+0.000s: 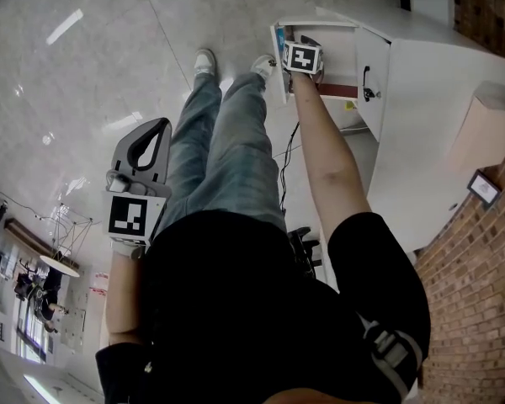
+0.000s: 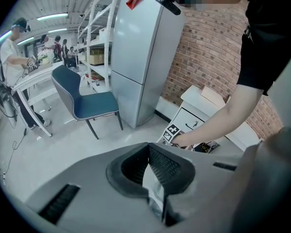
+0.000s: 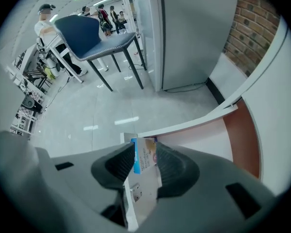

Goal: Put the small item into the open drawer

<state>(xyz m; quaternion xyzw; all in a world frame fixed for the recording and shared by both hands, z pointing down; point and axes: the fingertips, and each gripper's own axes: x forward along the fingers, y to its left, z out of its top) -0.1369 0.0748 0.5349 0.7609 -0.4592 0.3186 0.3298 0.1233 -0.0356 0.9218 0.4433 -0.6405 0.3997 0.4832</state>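
— Two jaws on the right gripper [image 3: 145,148]: clenched or let go?
— Parted; a small packet [image 3: 146,160] stands between the tips, its blue edge against the pad on the view's left; nothing shows it being squeezed.
— How does the packet look?
— Thin and flat; a blue band down one side; a pale cream face with print too small to read and a reddish mark at its right edge; it stands nearly upright, a little tilted.
— Where is it?
— Within the white rim of the open drawer [image 3: 189,124], by a corner; whether it rests on the bottom I cannot tell; the drawer's inside is reddish-brown, pulled out of a white cabinet [image 1: 421,99].
— The right arm?
— Stretched out and down from the shoulder; the right hand [image 1: 310,77] sits under the marker cube, the gripper pointing steeply down into the drawer.
— And the left gripper [image 2: 148,148]?
— Tips pressed together, nothing between them; held low beside the left leg, well apart from the drawer, over the pale floor [image 1: 84,66].
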